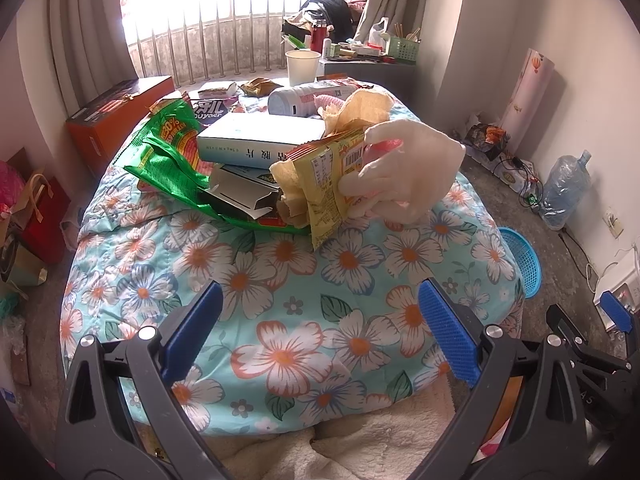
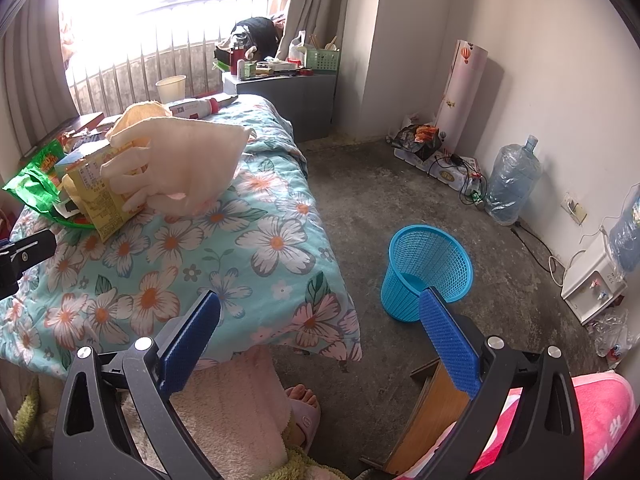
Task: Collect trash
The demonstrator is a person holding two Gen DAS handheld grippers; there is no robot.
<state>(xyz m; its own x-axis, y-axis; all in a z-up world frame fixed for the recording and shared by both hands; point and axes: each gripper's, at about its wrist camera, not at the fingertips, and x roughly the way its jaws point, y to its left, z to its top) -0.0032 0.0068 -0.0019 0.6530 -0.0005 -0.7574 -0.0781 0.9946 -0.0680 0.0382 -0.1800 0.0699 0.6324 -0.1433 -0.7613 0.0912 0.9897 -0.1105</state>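
Note:
A pile of trash lies on the floral quilt (image 1: 304, 320): a green snack bag (image 1: 168, 156), a yellow wrapper (image 1: 324, 184), a white box (image 1: 256, 140), crumpled pale tissue (image 1: 412, 172) and a white bottle (image 1: 304, 98). The pile also shows in the right wrist view, with the yellow wrapper (image 2: 100, 196) and tissue (image 2: 180, 160). A blue mesh bin (image 2: 428, 268) stands on the floor right of the bed. My left gripper (image 1: 320, 332) is open and empty, short of the pile. My right gripper (image 2: 320, 340) is open and empty, over the bed corner and floor.
A paper cup (image 1: 302, 66) stands at the quilt's far end. An orange box (image 1: 116, 116) lies at the left. A grey cabinet (image 2: 296, 96) with clutter is by the window. A water jug (image 2: 512, 180), cables and a white appliance (image 2: 592, 284) line the right wall.

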